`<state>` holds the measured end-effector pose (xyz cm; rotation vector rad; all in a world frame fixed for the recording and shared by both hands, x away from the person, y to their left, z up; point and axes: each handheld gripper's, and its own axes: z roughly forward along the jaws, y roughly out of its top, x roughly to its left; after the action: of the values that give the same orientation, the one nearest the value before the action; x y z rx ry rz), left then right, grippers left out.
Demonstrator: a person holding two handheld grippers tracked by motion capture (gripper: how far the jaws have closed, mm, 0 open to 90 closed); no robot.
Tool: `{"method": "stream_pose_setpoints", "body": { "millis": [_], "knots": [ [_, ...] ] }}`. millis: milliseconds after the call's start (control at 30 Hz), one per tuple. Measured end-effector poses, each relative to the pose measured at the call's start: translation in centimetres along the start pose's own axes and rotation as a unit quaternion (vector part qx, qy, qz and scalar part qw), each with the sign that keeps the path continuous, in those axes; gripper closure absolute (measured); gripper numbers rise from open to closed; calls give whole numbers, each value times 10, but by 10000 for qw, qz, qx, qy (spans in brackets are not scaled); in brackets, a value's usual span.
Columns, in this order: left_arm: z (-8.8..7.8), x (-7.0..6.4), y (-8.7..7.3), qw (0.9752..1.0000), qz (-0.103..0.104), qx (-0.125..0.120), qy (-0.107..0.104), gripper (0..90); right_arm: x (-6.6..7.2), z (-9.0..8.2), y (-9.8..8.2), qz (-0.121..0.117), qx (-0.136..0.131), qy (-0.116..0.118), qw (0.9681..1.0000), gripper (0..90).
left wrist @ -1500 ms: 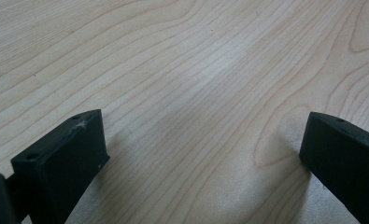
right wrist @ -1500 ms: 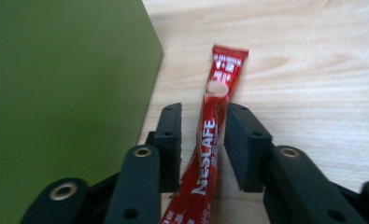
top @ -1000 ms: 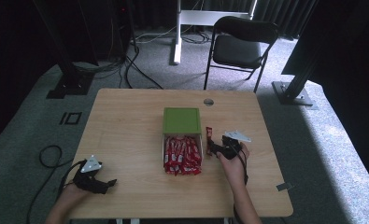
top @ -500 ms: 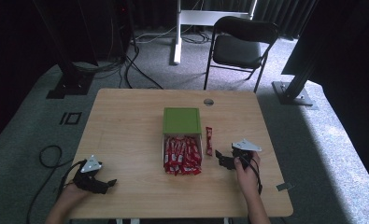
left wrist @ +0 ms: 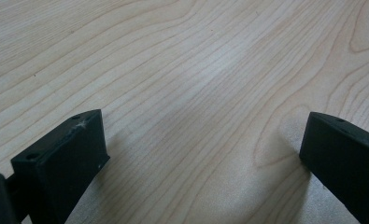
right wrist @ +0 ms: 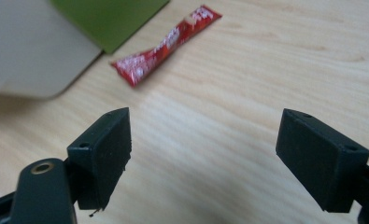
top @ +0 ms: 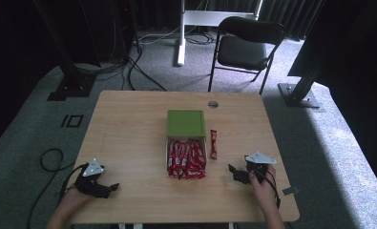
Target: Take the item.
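Looking down: I see a light wooden table (top: 129, 138) with a small open-topped cardboard box (top: 186, 157) near its middle.
Box lid: a flat olive-green square lid (top: 186, 123) lies at the box's far end, touching it; its green corner also shows in my right gripper view (right wrist: 112, 18), above a pale cardboard wall (right wrist: 28, 51).
Box contents: the box is packed with shiny red snack sachets (top: 186, 160), piled to the rim and spilling a little over the near end.
Stray item: one long red foil sachet (top: 214, 144) lies flat on the table just beside the box's right wall, outside it; I cannot tell whether it touches. In my right gripper view (right wrist: 166, 44) it lies on a slant, well ahead of the jaws.
Left gripper (top: 110, 187): at the near left corner, held in my left hand (top: 71, 200), well apart from the box. Its own view (left wrist: 201, 149) has the jaws spread wide, bare wood between them.
Right gripper (top: 232, 170): at the near right, in my right hand (top: 262, 183), pointing toward the box. Its own view (right wrist: 203, 149) has the jaws wide apart, holding nothing.
Beyond table: a dark folding chair (top: 246, 47) stands on grey carpet (top: 329, 143).
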<state>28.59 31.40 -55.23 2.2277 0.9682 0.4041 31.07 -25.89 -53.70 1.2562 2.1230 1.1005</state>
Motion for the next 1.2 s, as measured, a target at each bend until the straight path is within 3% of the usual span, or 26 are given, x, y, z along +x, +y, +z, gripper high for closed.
{"method": "stream_pose_setpoints", "body": {
  "millis": [233, 500, 733, 933, 1200],
  "knots": [
    [0, 0, 0, 10000, 1, 0, 0, 15, -3, -11, -11, -26, 108, 262, 9996, 141],
    [0, 0, 0, 10000, 2, -1, 0, 15, -7, -20, -25, -328, 251, 510, 9978, 142],
    [0, 0, 0, 10000, 2, 0, 0, 15, -11, -27, -35, -420, 275, 685, 9964, 142],
    [0, 0, 0, 10000, 0, -7, 0, 15, -17, -34, -43, -665, 353, 717, 9946, 141],
    [0, 0, 0, 10000, 0, -7, 0, 15, -26, -44, -53, -601, 388, 836, 9939, 142]
  ]
}}
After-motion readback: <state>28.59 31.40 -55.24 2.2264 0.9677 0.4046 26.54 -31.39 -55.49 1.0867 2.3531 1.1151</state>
